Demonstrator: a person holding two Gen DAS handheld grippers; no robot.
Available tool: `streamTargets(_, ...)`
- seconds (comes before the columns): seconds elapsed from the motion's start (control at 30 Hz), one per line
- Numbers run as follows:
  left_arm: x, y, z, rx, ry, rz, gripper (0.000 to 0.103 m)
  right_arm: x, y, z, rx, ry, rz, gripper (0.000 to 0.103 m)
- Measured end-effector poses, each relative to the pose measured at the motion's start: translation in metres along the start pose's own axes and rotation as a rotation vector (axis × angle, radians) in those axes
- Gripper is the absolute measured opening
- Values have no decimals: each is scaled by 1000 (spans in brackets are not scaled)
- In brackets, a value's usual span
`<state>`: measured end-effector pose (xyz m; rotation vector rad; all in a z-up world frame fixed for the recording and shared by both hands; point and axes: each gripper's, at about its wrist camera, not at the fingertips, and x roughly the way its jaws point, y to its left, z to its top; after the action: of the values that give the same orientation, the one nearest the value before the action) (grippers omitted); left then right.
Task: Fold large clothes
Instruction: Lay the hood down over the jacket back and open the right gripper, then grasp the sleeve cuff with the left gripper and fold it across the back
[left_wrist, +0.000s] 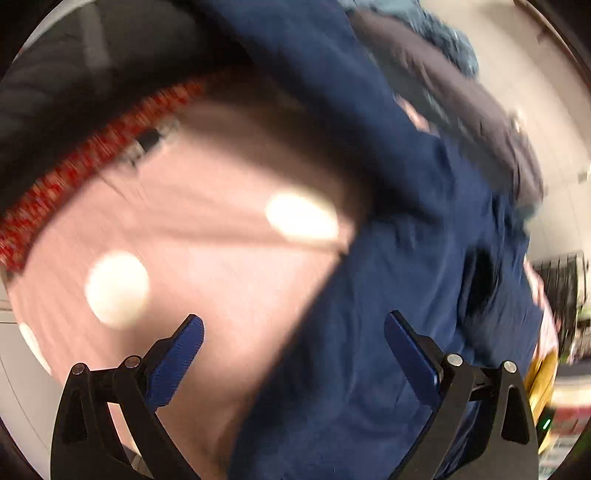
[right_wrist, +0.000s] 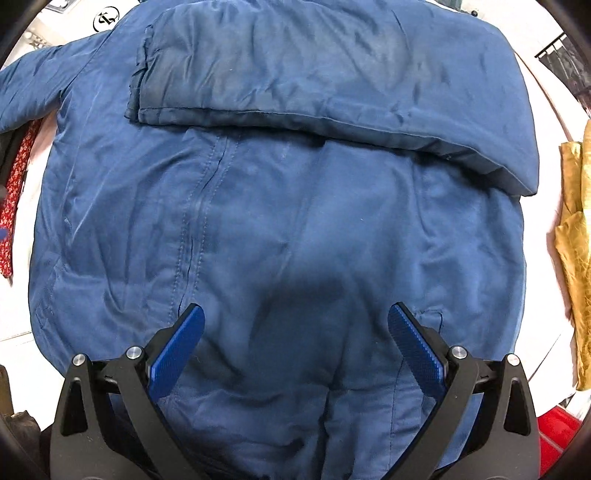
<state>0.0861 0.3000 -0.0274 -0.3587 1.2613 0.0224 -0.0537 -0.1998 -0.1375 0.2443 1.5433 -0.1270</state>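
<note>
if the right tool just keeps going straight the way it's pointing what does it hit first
Most likely the blue jacket. The right tool is open and aimed at the jacket's body, just right of the stitched front seam, below the folded-over sleeve. Nothing else appears between them, though depth is unclear.

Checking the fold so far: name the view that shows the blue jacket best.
Right wrist view: the blue jacket lies sharp and nearly whole, one sleeve folded across it. Left wrist view shows only a blurred part.
</note>
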Motion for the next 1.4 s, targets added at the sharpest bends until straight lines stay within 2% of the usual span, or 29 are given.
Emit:
streamTargets(0.17, -46, 20, 65, -44, -166, 5, 95, -17, -19, -7, 0, -25, -16, 98)
streamTargets(0.23, -62, 30, 94, -55, -208, 3, 95, -30, -23, -9, 5, -32, -23, 98)
streamTargets(0.3, -62, 34, 124, -78, -218, -3, 95, -35, -24, -7, 11, -34, -24, 98)
streamTargets(0.4, -47, 33, 155, -106, -183, -8, 90, -35, -32, -4, 20, -29, -30, 98)
streamTargets(0.43, -35, 31, 163, -101, -155, -4, 86, -35, -34, -3, 22, -28, -32, 98)
streamTargets(0.47, -26, 29, 164, -98, -135, 6, 76, -39, -44, -2, 23, -26, -35, 98)
streamTargets(0.5, -14, 27, 168, -96, -104, 17, 70, -40, -46, -2, 26, -24, -42, 98)
streamTargets(0.6, 3, 29, 177, -107, -73, 12, 58, -39, -49, -2, 37, -30, -52, 98)
streamTargets(0.67, 5, 31, 183, -114, -84, 17, 55, -38, -54, -4, 48, -27, -63, 98)
streamTargets(0.73, 2, 32, 189, -118, -100, 17, 35, -38, -63, -7, 71, -21, -63, 98)
streamTargets(0.9, -14, -2, 200, -9, -156, 42, 14, -38, -80, -2, 107, -22, -51, 98)
streamTargets(1.0, -30, -39, 200, 66, -211, 21, 10, -43, -85, 3, 94, -35, -46, 98)
streamTargets(1.1, -40, -104, 189, 226, -250, -5, 9, -51, -85, 7, 81, -46, -49, 98)
streamTargets(1.17, -41, -162, 168, 372, -252, -46, 9, -53, -84, 8, 84, -48, -46, 98)
streamTargets(1.23, -32, -214, 139, 507, -225, -89, 9, -57, -87, 11, 99, -51, -40, 98)
streamTargets(1.3, -12, -267, 95, 657, -162, -121, 9, -59, -91, 13, 116, -58, -35, 98)
streamTargets(1.4, 35, -323, 19, 850, -39, -101, 9, -63, -102, 10, 146, -71, -32, 98)
